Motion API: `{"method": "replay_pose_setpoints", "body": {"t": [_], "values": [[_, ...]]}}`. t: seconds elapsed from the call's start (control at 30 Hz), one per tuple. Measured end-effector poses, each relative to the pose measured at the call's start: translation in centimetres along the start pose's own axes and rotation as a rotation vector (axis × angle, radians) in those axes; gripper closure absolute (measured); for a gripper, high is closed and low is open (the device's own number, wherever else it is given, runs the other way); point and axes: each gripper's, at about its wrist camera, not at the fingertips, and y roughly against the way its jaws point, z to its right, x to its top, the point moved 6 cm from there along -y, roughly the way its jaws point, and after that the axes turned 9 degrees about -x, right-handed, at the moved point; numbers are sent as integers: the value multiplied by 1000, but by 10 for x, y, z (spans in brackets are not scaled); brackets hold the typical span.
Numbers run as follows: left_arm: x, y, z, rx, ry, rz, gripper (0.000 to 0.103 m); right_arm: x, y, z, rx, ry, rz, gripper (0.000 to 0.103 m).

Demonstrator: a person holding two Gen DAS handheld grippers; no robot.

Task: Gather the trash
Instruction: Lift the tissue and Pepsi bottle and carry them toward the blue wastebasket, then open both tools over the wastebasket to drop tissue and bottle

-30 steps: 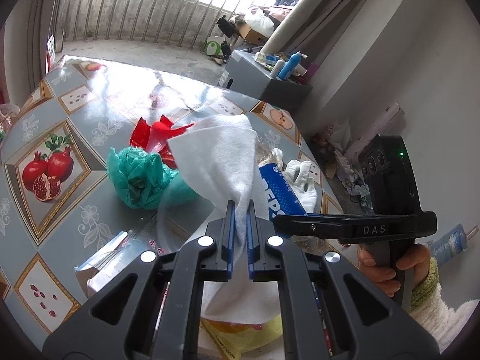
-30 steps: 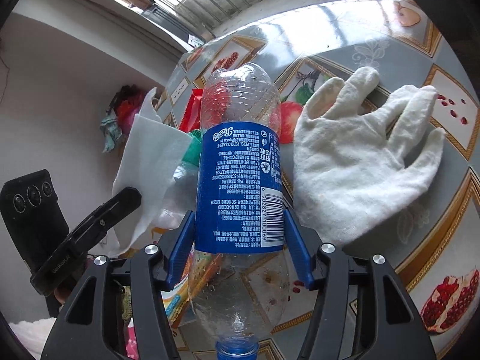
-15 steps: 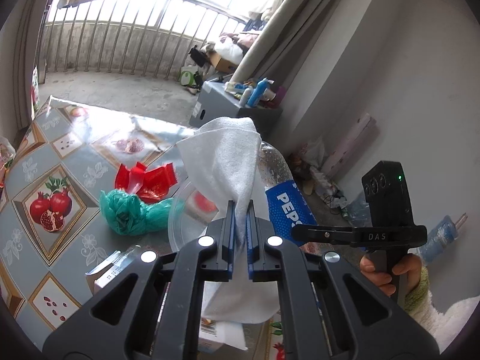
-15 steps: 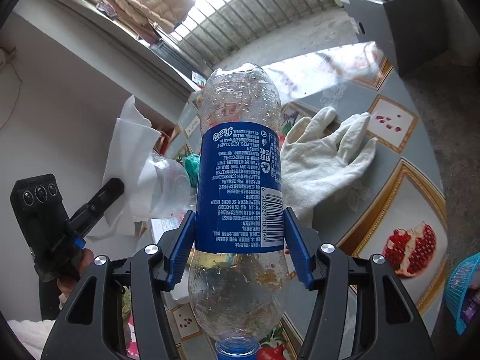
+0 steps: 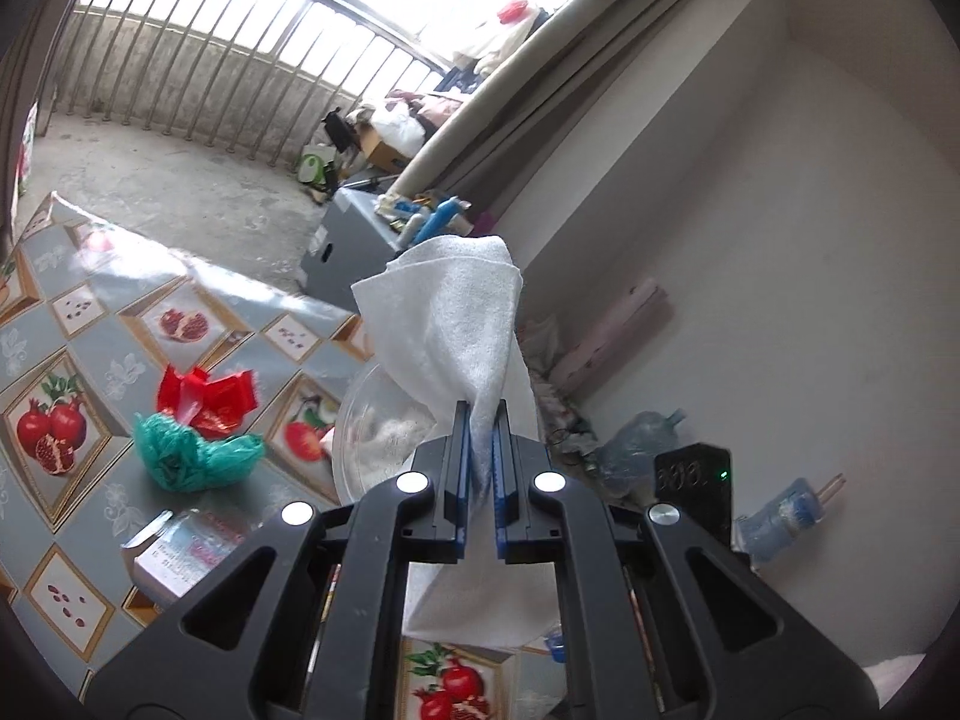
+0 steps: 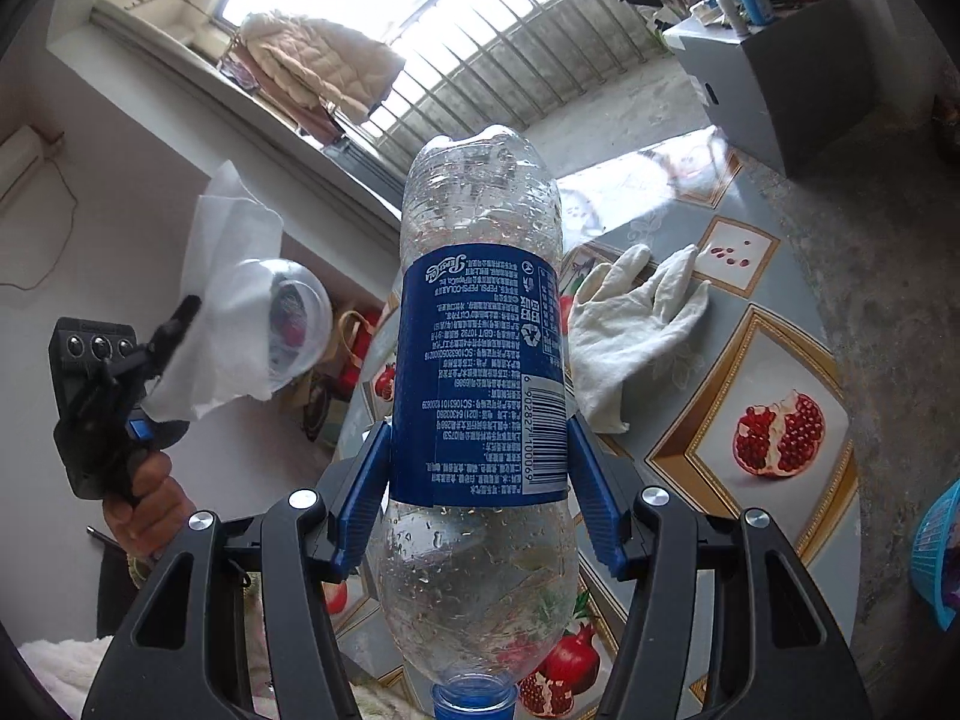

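Note:
My left gripper is shut on a white tissue together with a clear plastic cup, held high above the table. Both show in the right wrist view, the tissue and the cup, at the left. My right gripper is shut on an empty Pepsi bottle with a blue label, cap toward the camera, lifted above the table. A white glove lies flat on the table behind the bottle.
On the patterned tablecloth lie a red wrapper, a crumpled green bag and a small carton. A grey cabinet stands beyond the table. A blue basket sits on the floor at the right.
Both grippers have risen well above the table with their loads. The bottle has left the left wrist view, and the table looks smaller and farther below.

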Motion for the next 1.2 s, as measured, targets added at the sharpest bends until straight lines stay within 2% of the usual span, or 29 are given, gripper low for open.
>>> {"method": "replay_pose_setpoints", "body": {"t": [0.13,0.27,0.43,0.6,0.7,0.8,0.87,1.03,1.2], "values": [[7,3,24,-52,-22,5,98,-4,18,7,-4,-18,39,46],[4,-7,35,-48,-51,-12,98,-9,29,22,0,-61,72,46],[-30,-56,38,-27,-62,-123,98,-27,41,57,8,-168,104,46],[-86,-151,58,-80,-69,-338,98,-56,71,123,-52,-332,162,46],[-120,-212,82,-116,-99,-471,98,-78,101,179,-126,-466,217,46],[-159,-279,114,-159,-135,-611,98,-107,132,242,-239,-622,259,46],[-188,-324,132,-168,-145,-711,98,-130,143,287,-271,-759,271,46],[-272,-431,166,-149,-231,-938,98,-177,137,378,-255,-1064,273,46],[-337,-515,177,-147,-265,-1074,95,-195,113,464,-188,-1257,230,44]]}}
